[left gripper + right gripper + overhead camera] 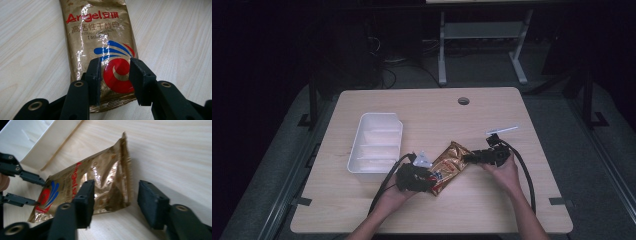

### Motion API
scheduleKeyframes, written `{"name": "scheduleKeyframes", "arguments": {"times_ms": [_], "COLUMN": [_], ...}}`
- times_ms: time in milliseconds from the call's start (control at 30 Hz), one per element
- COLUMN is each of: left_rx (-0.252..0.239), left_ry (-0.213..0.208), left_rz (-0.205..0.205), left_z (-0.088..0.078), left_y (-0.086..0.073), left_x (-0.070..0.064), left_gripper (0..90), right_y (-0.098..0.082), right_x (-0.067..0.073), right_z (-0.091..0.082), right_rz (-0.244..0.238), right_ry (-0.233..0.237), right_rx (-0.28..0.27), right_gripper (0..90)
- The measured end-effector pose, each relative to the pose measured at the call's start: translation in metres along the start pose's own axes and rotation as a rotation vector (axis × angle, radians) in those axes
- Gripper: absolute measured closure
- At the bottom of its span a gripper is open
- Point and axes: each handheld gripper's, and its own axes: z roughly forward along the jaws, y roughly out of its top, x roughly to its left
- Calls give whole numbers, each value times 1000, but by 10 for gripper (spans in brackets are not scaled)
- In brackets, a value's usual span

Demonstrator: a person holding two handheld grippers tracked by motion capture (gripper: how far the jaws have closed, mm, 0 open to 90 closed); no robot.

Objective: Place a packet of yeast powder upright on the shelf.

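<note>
RISK: shiny gold foil yeast packet (451, 167) could slip or tear if both ends get pulled, I think | LEFT: left gripper (430, 178) at the packet's 7 o'clock end, fingers (93, 75) open around it | RIGHT: right gripper (468, 157) at its 2 o'clock end, fingers open | FAR: white plastic tray (357, 150) at 10 o'clock on pale wooden desk (432, 107)

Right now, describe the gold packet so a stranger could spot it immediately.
On the wooden table, right of the white tray, a shiny gold packet lies flat between both grippers. Red "Angel" lettering and a red-and-blue swirl set it apart.
</note>
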Motion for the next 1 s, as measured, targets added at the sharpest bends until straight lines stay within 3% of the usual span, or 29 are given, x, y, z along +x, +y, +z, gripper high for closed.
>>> {"name": "scheduleKeyframes", "arguments": {"times_ms": [300, 467, 633, 667, 833, 900, 1000], "left_rx": [-24, -48, -86, -100, -118, -133, -145], "left_ry": [-21, -19, -43, -47, -63, -72, -74], "left_rz": [-33, -43, -96, -113, -131, -142, -150], "left_z": [-3, -6, -9, -9, -10, -10, -10], "left_y": [0, 0, -1, -1, -1, -1, -1], "left_x": [2, 3, 8, 10, 13, 14, 16], "left_gripper": [546, 490, 429, 380, 347, 320, 283], "right_y": [-1, -1, 1, 2, 4, 6, 7], "right_x": [3, 8, 16, 22, 33, 44, 50], "right_z": [4, -1, -6, -11, -22, -33, -38], "right_rz": [12, -18, -50, -73, -113, -163, -196], "right_ry": [-18, -25, -29, -25, -21, -17, -11], "right_rx": [-5, -26, -45, -59, -78, -95, -100], "right_gripper": [766, 878, 891, 892, 893, 894, 894]}}
